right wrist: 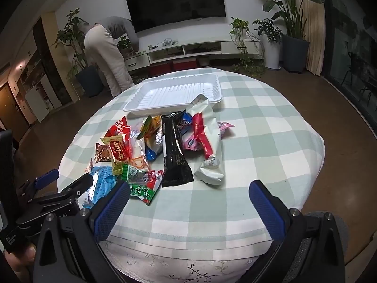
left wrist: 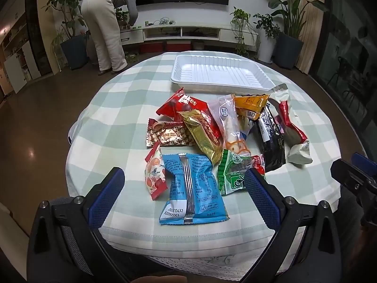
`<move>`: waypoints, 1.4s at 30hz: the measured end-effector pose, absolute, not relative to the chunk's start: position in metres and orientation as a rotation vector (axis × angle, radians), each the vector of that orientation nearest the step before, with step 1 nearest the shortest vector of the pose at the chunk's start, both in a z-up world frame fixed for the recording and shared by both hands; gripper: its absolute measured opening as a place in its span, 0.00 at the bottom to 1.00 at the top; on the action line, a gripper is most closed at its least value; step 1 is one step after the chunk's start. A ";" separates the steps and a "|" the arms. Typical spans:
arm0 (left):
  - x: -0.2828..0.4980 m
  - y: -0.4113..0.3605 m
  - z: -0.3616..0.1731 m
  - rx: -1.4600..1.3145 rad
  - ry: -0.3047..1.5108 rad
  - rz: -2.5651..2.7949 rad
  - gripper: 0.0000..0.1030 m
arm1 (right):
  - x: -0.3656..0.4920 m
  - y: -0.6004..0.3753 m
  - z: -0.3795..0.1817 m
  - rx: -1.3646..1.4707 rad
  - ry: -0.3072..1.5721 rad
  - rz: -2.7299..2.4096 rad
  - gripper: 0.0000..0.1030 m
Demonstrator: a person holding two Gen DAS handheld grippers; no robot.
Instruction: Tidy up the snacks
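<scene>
Inspector: Status is pre-pick. Left gripper [left wrist: 183, 188] hangs over the near edge of the table [left wrist: 117, 108], jaws spread wide, nothing between them but the blue packet [left wrist: 190, 188] lying flat below. Right gripper [right wrist: 188, 202] likewise splayed and empty, over bare checked cloth.

Clerk: And the snacks [right wrist: 162, 146]?

Inspector: All heaped loose mid-table, just before the white tray [left wrist: 219, 73]. Tray holds nothing; one white wrapper [right wrist: 207, 127] overlaps its near rim.

Clerk: Next move?

Inspector: In my judgement, descend on an outlying packet, the blue one being nearest, close on it, carry it across the heap to the tray
</scene>
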State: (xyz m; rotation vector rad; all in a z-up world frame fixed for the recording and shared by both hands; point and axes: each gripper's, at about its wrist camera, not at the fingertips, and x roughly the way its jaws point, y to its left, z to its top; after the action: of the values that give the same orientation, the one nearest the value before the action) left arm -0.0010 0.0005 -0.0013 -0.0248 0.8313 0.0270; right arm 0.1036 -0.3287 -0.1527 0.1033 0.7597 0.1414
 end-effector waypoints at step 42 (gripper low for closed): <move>-0.002 0.001 -0.016 -0.009 0.850 0.030 1.00 | 0.104 -0.325 -0.159 0.099 0.770 0.143 1.00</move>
State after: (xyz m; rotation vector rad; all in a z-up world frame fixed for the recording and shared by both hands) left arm -0.0022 0.0011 -0.0164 -0.0092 0.8498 0.0303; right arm 0.1036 -0.3249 -0.1586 0.0995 0.7702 0.1426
